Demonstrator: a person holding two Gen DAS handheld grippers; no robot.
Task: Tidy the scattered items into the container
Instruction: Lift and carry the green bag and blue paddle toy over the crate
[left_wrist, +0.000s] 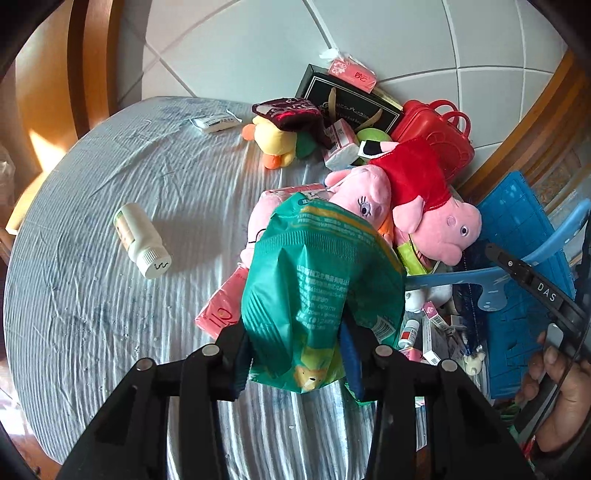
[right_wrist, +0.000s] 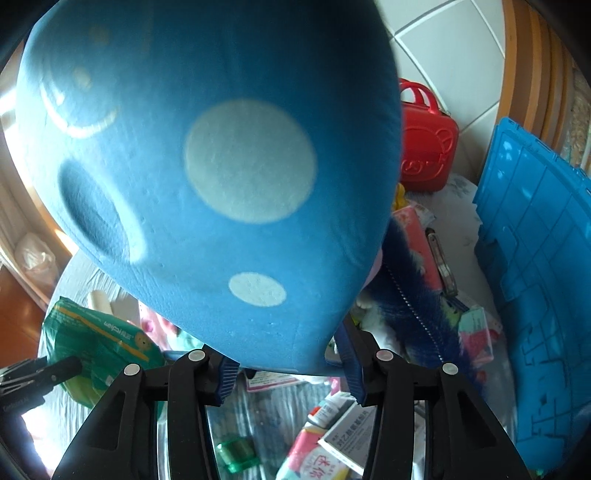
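Clenched between the left gripper's (left_wrist: 295, 354) blue pads: a green plastic pack (left_wrist: 317, 280), crumpled at the bottom, hanging clear above the striped blue cloth (left_wrist: 110, 295). Behind the pack, a heap of clutter: pink pig plush toys (left_wrist: 436, 218), a yellow duck toy (left_wrist: 275, 142), pink tissue packs (left_wrist: 221, 314), a red toy case (left_wrist: 439, 133), a dark flat box (left_wrist: 347, 99). Off to the left, alone on the cloth, a white pill bottle (left_wrist: 142, 240) lying on its side. At the right edge, the blue crate (left_wrist: 524, 236), with the other tool and a hand (left_wrist: 557, 398) in front of it.

Gripped in the right gripper (right_wrist: 288, 369): a big blue foam piece (right_wrist: 207, 177) with pale dots, pinched at its lower tip and filling most of that view. Below it, small medicine boxes (right_wrist: 343, 435) and a green clip (right_wrist: 236, 450) on the cloth. Right of it, a dark blue furry pouch (right_wrist: 413, 295) with a zipper, then the crate wall (right_wrist: 535, 295); red case (right_wrist: 424, 147) further back.
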